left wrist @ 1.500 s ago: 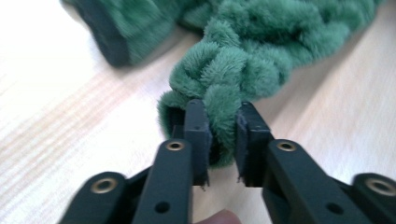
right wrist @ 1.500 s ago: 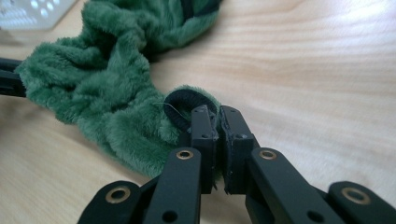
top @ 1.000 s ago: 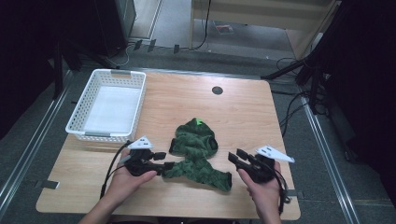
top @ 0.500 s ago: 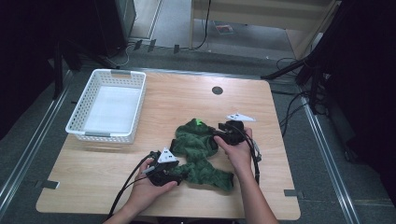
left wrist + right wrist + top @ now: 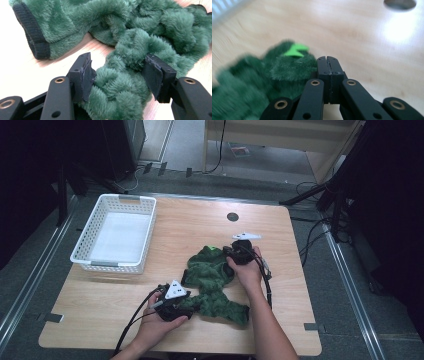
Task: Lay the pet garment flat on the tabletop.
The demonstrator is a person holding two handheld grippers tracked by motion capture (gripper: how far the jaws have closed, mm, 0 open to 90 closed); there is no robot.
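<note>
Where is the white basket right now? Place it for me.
In the high view the white basket sits on the table's far left part, left of the green fleece garment and beyond the left gripper.

Green fleece garment [image 5: 212, 280], crumpled.
Laid flat right of the white basket [image 5: 116, 234]; dark ribbed cuff and bright green tag seen.
</note>
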